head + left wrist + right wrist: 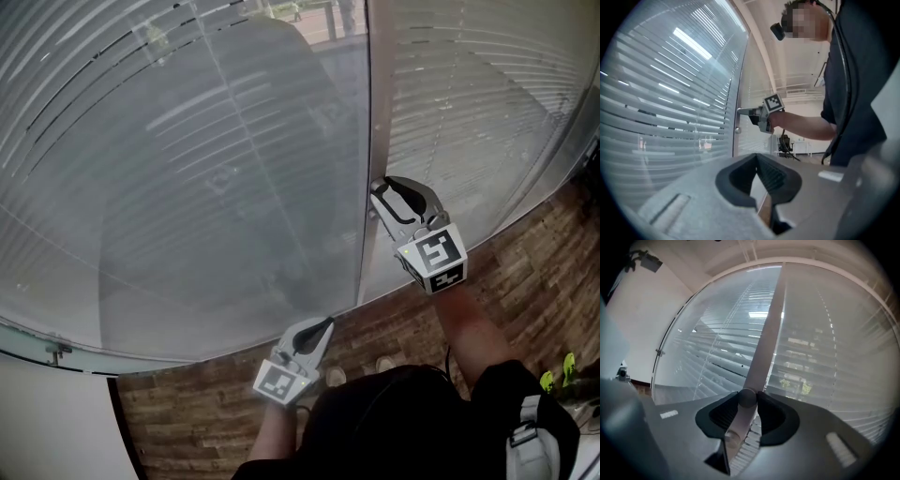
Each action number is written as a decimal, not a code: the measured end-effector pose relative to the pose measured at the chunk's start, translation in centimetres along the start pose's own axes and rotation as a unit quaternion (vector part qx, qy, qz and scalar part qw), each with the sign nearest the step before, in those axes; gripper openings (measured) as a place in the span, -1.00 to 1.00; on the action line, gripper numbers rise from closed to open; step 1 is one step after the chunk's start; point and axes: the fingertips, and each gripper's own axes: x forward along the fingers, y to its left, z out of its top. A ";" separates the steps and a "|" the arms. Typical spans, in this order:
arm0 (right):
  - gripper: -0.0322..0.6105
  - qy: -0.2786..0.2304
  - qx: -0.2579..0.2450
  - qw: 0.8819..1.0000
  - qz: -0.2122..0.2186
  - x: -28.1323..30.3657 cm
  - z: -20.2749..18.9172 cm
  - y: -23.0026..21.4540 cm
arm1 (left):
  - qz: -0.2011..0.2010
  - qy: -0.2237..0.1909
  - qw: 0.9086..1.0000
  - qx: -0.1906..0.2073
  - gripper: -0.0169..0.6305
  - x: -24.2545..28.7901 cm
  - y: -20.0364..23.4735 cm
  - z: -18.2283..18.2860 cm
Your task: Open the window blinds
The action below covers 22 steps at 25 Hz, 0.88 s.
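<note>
Blinds: we see the blinds hanging behind glass that fills most of the head view, in two panes. Their slats run level and lie close together, with thin dark gaps at the upper left.
Knob: we find a small round knob on the upright post between the two panes, at about mid height.
Right gripper: we hold the right gripper level against the post. Its jaws are part open and pressed on the knob from both sides, with the post rising straight above them in the right gripper view.
Left gripper: we hold the left gripper lower, near the bottom edge of the glass and well apart from the knob. Its tips meet and have nothing between them.
Forearm: our right forearm reaches across to the post in the left gripper view.
Floor: we stand on a brown plank floor that runs along the foot of the glass.
</note>
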 end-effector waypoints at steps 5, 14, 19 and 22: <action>-0.48 -0.018 0.070 0.997 0.004 -0.1 -0.5 -0.3 | -0.002 0.003 1.000 -0.003 -0.93 0.0 0.0 -0.1; -0.48 -0.037 0.154 0.987 0.001 -0.1 -0.4 -0.5 | -0.005 0.007 1.000 -0.001 -0.93 0.0 0.0 -0.3; -0.48 -0.045 0.194 0.980 0.006 -0.2 -0.3 -0.6 | -0.005 0.004 1.000 -0.002 -0.93 0.1 -0.1 -0.3; -0.48 -0.050 0.207 0.977 0.004 -0.2 -0.3 -0.6 | -0.005 0.004 1.000 -0.002 -0.93 0.1 -0.1 -0.3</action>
